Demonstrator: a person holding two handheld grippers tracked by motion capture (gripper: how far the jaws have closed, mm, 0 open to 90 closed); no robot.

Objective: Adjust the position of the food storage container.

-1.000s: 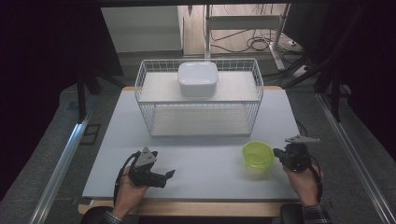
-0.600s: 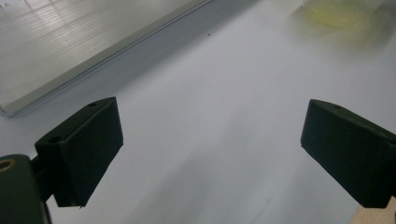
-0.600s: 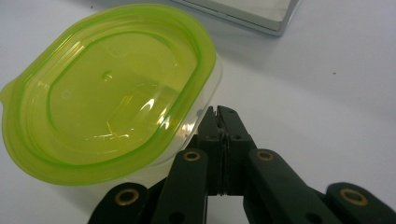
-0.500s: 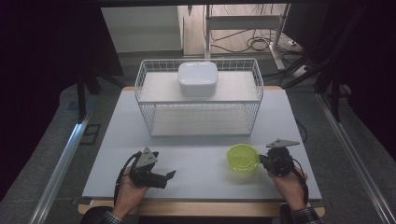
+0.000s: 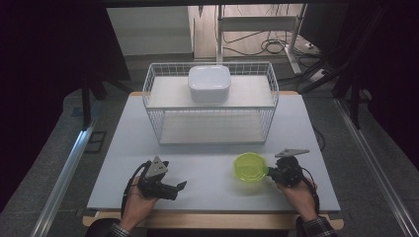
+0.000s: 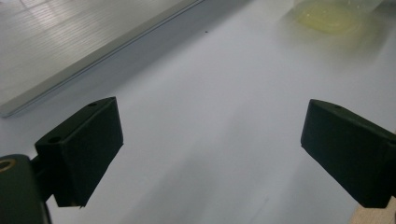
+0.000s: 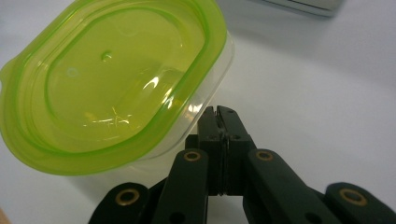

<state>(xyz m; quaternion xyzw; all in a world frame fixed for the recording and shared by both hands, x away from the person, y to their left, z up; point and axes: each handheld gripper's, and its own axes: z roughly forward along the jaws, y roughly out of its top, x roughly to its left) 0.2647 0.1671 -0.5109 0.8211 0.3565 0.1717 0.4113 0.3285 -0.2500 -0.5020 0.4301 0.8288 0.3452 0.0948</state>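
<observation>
A clear container with a yellow-green lid (image 5: 250, 167) (image 7: 112, 79) stands on the white table (image 5: 207, 153) at the front right; its blurred edge also appears far off in the left gripper view (image 6: 329, 14). My right gripper (image 5: 271, 171) (image 7: 218, 112) lies just right of it, jaws shut together, their tips against the container's side under the lid's rim. Nothing shows between the jaws. My left gripper (image 5: 180, 187) (image 6: 210, 135) rests in a hand at the front left, open, with bare table between its pads.
A white wire basket (image 5: 148, 94) stands at the back of the table, with a white lidded box (image 5: 209, 83) on its upper shelf. Metal rails run along both sides of the table. Cables lie on the floor behind.
The right gripper and the green-lidded container have both slid left across the table, staying side by side. The left gripper has kept its place.
</observation>
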